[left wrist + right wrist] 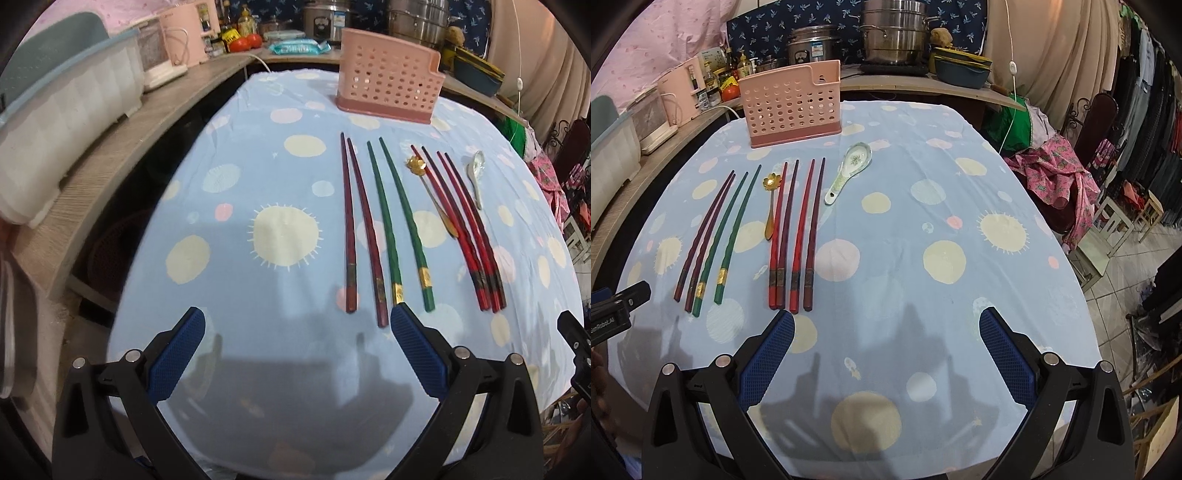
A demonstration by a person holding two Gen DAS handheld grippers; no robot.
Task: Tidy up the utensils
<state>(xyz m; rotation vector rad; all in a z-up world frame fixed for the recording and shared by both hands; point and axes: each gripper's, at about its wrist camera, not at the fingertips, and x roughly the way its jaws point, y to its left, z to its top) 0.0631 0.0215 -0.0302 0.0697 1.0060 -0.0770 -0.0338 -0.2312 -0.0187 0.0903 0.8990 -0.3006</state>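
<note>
A pink perforated utensil holder [388, 86] [794, 103] stands at the table's far side. In front of it lie dark red chopsticks [364, 229] [703, 232], green chopsticks [402, 221] [729, 236], several red chopsticks [461, 229] [796, 236], a gold spoon [430, 192] [770, 203] and a white ceramic spoon [474, 177] [847, 171]. My left gripper [297, 321] is open and empty, its right finger near the green chopsticks' ends. My right gripper [886, 321] is open and empty, its left finger just below the red chopsticks' ends.
The table has a blue dotted cloth [258, 184] [942, 221]. A wooden shelf [110, 155] on the left holds a dish rack [62, 110] and appliances. Steel pots [890, 33] stand behind. A chair with pink cloth [1063, 173] is to the right.
</note>
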